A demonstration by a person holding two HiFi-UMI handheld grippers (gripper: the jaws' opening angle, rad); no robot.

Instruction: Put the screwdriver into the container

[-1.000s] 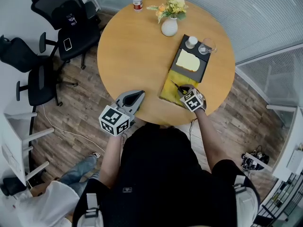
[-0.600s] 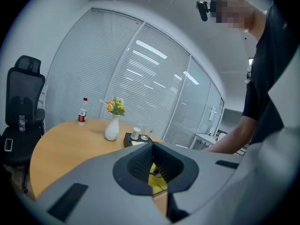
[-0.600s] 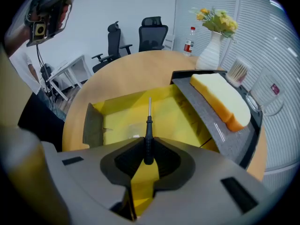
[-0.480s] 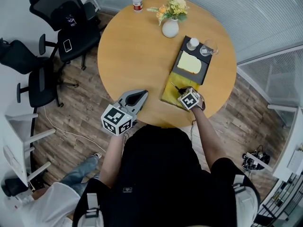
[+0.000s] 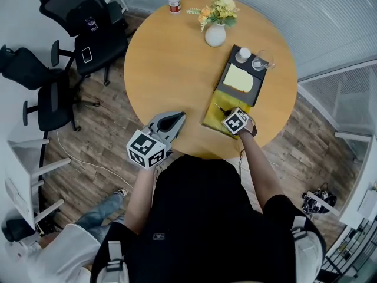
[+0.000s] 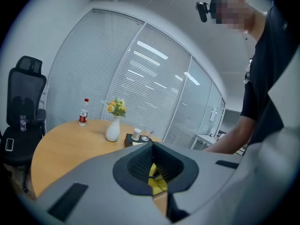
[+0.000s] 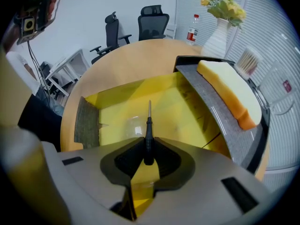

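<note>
One light, stiff screwdriver (image 7: pixel 148 130) is pinched by its black handle between the right gripper's (image 7: pixel 148 154) narrowly parted fingers (image 7: pixel 124 159), with its shaft ahead of them over the yellow container (image 7: pixel 187 111). The thin handle probably pivots easily, so mid-handle is the best hold. The left gripper's (image 6: pixel 152 168) fingers are together and empty.

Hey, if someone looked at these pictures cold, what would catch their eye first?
First, the right tongs gripping a thin black screwdriver, tip pointing out over the bright yellow container at the near right edge of the round table. Next, the pale yellow block on the black tray just beyond it, and the vase of flowers at the far edge.
</note>
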